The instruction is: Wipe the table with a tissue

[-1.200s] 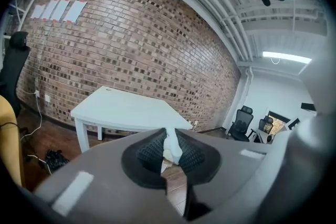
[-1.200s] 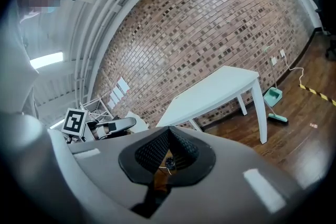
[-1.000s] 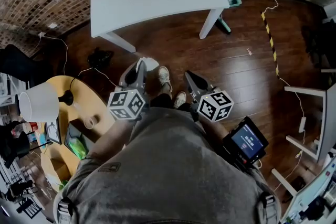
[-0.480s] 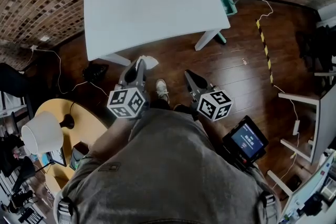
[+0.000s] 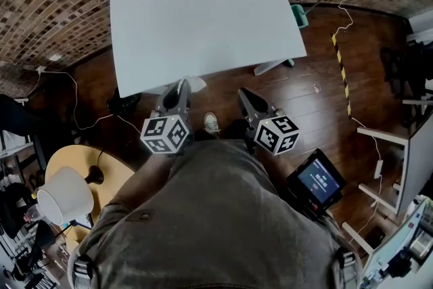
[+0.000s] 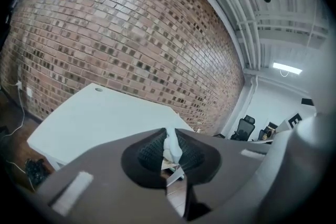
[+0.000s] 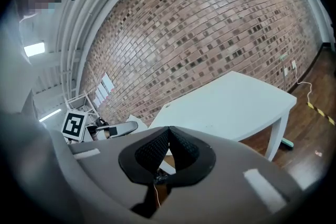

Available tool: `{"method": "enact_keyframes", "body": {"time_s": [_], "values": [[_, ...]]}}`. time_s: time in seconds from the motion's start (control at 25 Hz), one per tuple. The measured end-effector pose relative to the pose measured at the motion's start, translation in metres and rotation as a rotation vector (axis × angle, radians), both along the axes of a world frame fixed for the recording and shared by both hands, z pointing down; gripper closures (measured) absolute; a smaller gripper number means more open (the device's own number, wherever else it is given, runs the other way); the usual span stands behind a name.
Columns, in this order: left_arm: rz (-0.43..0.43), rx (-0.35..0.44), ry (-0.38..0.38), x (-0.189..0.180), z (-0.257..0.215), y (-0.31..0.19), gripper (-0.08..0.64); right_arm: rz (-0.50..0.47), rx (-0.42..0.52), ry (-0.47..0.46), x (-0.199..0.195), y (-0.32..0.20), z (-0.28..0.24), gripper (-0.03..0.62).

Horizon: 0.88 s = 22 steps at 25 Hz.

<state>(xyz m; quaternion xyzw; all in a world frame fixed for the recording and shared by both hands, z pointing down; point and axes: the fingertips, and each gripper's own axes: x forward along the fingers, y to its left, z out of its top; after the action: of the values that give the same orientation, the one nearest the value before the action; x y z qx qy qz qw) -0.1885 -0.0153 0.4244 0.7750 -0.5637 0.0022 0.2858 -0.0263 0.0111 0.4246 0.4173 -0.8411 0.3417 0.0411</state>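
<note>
A white table (image 5: 203, 10) with a small hole near its far left corner stands against a brick wall, straight ahead of me. My left gripper (image 5: 183, 86) sits just short of the table's near edge, shut on a white tissue (image 5: 195, 83); the tissue (image 6: 171, 145) shows pinched between its ribbed pads. My right gripper (image 5: 242, 95) hangs beside it to the right, over the dark wood floor, shut with nothing in it. The same table (image 7: 231, 107) appears beyond the right gripper's jaws, and the table (image 6: 100, 123) lies ahead in the left gripper view.
A round yellow side table (image 5: 67, 166) with a white lamp (image 5: 64, 194) stands at the lower left. Cables (image 5: 67, 95) trail over the floor left of the table. A teal dustpan (image 5: 300, 13) and a striped floor strip (image 5: 344, 74) lie to the right. A device with a lit screen (image 5: 315, 179) is at my hip.
The table has drawn closer and larger in the head view as I walk toward it. Both grippers stay level and shut, the tissue still in the left one.
</note>
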Motion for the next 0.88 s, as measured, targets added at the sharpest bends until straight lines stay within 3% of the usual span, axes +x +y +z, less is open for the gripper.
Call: {"method": "enact_keyframes", "body": {"time_s": [0.52,0.88], "values": [[-0.035,-0.074,-0.068,0.005,0.032,-0.067,0.532,-0.051,-0.026,-0.012,0.012,-0.083,0.014,0.58],[-0.075,-0.149,-0.205,0.028,0.068,-0.106,0.532,-0.095,-0.087,-0.028,0.059,-0.136,0.041,0.58]]}}
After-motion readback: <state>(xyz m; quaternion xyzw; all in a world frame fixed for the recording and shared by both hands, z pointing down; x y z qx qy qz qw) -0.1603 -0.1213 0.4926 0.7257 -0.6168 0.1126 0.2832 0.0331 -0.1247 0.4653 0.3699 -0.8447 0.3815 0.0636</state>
